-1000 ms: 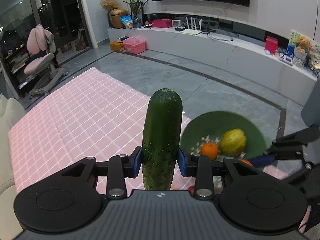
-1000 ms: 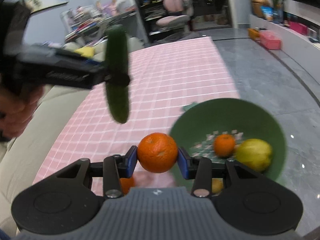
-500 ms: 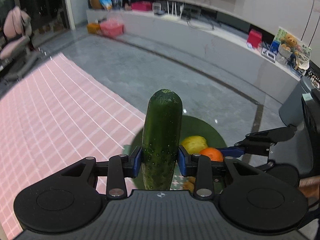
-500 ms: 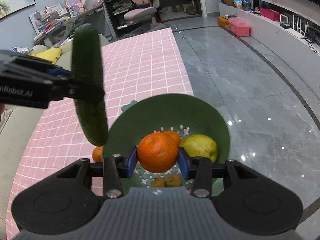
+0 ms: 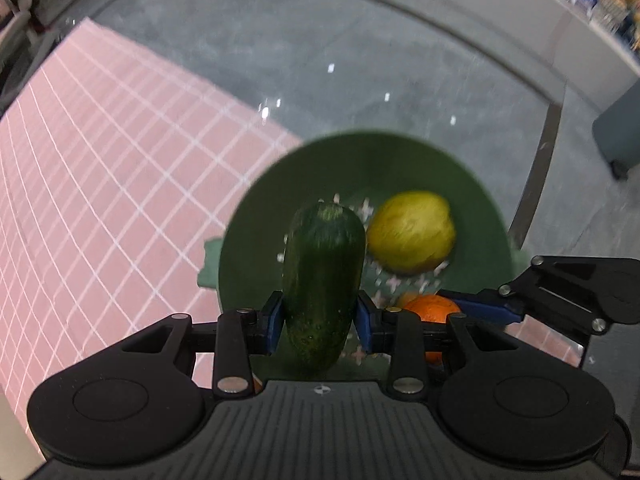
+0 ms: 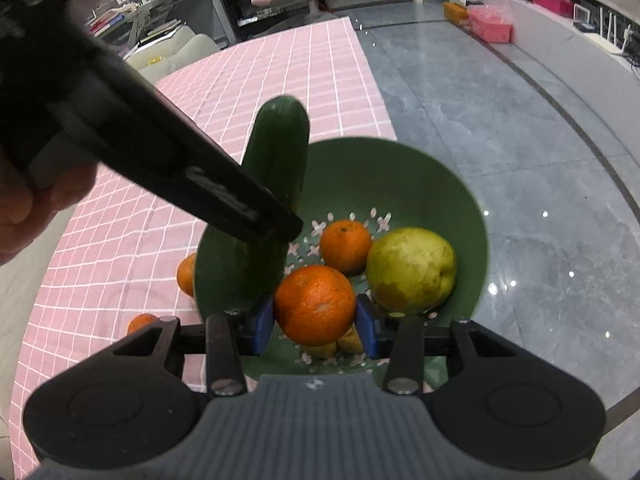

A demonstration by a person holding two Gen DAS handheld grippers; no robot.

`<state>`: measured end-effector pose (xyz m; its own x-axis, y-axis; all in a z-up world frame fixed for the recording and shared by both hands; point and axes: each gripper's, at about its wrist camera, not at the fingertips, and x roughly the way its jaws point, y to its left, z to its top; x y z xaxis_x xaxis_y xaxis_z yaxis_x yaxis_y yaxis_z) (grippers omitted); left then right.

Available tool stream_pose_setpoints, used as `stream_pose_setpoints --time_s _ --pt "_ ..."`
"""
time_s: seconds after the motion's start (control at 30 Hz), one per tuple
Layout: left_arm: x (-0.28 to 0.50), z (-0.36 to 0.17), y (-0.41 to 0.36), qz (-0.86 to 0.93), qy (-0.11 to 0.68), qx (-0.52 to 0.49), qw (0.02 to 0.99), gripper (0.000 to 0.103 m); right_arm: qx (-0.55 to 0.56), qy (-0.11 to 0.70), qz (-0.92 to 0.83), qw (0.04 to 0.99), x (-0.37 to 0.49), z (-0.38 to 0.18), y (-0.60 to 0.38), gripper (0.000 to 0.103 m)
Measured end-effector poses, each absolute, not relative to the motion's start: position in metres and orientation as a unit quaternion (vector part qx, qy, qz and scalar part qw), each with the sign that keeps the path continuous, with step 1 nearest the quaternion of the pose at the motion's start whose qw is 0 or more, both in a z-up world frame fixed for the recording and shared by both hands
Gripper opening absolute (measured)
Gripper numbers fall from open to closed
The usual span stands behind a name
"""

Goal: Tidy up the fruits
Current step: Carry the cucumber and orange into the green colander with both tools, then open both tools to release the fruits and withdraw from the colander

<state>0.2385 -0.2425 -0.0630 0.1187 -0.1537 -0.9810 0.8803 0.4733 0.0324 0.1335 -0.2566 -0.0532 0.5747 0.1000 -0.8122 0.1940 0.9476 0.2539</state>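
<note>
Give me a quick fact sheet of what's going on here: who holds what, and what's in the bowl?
left tool: shut on cucumber, upright over the bowl
right tool: shut on big orange, above the bowl
bowl: green, holds a pear and a small orange
cloth: pink checked, two loose oranges beside the bowl

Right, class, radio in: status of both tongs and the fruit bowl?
Left tongs shut on cucumber, above green bowl. Right tongs shut on orange, over bowl. Pear, small orange already inside; tongs crowd each other.
</note>
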Motion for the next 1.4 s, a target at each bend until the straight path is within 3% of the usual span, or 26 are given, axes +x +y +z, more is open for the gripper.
stream_pose_setpoints --time_s 0.43,0.6,0.67,1.03,1.4 --pt "0.253 -0.078 -0.266 -0.359 0.563 0.332 0.666 0.041 0.153 0.479 -0.017 0.864 0.143 -0.069 -0.253 0.041" --pt "0.248 -0.080 -0.269 -0.345 0.545 0.350 0.679 0.048 0.157 0.474 -0.025 0.866 0.144 -0.067 -0.257 0.046" --pt "0.250 -0.075 -0.266 -0.352 0.548 0.335 0.680 0.049 0.161 0.470 -0.030 0.867 0.144 -0.068 -0.258 0.053" --pt "0.260 -0.026 -0.233 -0.373 0.538 0.246 0.715 0.054 0.168 0.455 -0.040 0.873 0.145 -0.062 -0.263 0.053" --pt "0.259 0.008 -0.184 -0.347 0.520 0.236 0.744 0.054 0.159 0.436 -0.039 0.885 0.143 -0.052 -0.257 0.053"
